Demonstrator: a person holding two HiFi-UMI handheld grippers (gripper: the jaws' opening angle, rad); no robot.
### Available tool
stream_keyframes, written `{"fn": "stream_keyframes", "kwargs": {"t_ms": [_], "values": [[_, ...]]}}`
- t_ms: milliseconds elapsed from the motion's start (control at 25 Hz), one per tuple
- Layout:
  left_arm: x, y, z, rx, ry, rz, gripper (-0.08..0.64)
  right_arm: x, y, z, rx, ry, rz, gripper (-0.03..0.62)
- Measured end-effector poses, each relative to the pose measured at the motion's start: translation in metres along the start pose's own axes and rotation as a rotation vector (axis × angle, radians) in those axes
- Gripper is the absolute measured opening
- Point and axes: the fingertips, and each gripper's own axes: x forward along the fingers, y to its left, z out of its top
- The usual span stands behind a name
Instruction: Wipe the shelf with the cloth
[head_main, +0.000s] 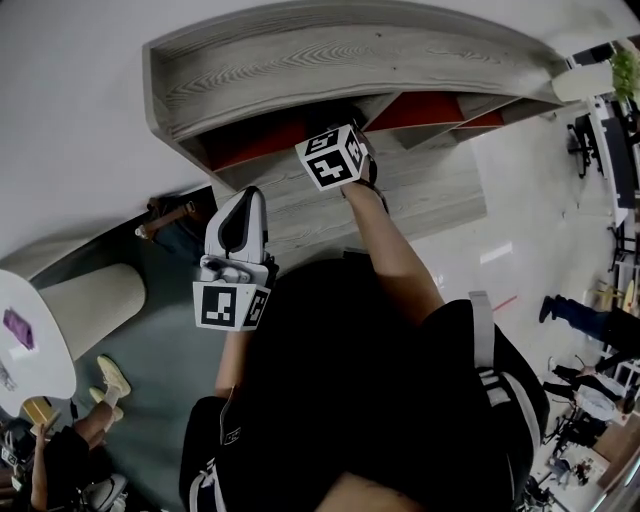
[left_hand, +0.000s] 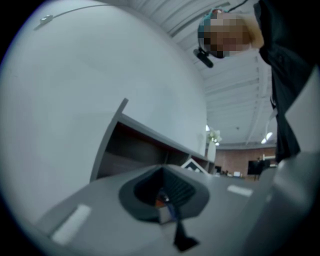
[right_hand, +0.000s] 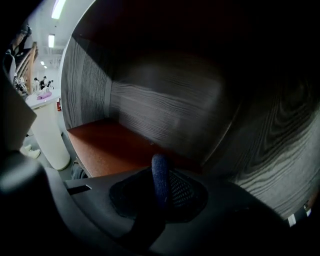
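Note:
The grey wood shelf (head_main: 330, 60) hangs on a white wall, with red-brown boards inside its compartments. My right gripper (head_main: 335, 155) reaches into the middle compartment; its jaws are hidden there in the head view. The right gripper view shows this gripper (right_hand: 160, 182) shut on a dark blue cloth (right_hand: 160, 172), a fold of which sticks up between the jaws above the red-brown board (right_hand: 107, 145). My left gripper (head_main: 236, 265) is held back below the shelf, pointing upward. In its own view the left gripper (left_hand: 162, 197) looks shut, away from the shelf (left_hand: 132, 147).
A grey wood back wall (right_hand: 170, 107) and side wall (right_hand: 82, 85) close the compartment. A white round table (head_main: 30, 335) on a pale pedestal (head_main: 95, 300) stands at the left, with a seated person's feet (head_main: 112, 385) beside it. Other people stand far right (head_main: 575, 310).

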Motion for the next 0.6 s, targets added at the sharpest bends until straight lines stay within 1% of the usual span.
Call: {"fn": "stream_keyframes", "kwargs": {"t_ms": [160, 320, 480, 600], "values": [[0.000, 0.000, 0.002, 0.003, -0.004, 0.005, 0.005, 0.005, 0.003, 0.005, -0.009, 0.004, 0.016, 0.048], [-0.003, 0.000, 0.002, 0.005, -0.005, 0.020, 0.005, 0.011, 0.009, 0.012, -0.053, 0.002, 0.034, 0.048], [-0.008, 0.002, 0.005, 0.015, -0.006, 0.042, 0.005, 0.018, 0.021, 0.024, -0.082, -0.009, 0.069, 0.048], [-0.014, 0.006, 0.007, 0.023, -0.013, 0.072, 0.005, 0.025, 0.033, 0.035, -0.107, -0.021, 0.103, 0.048]]}}
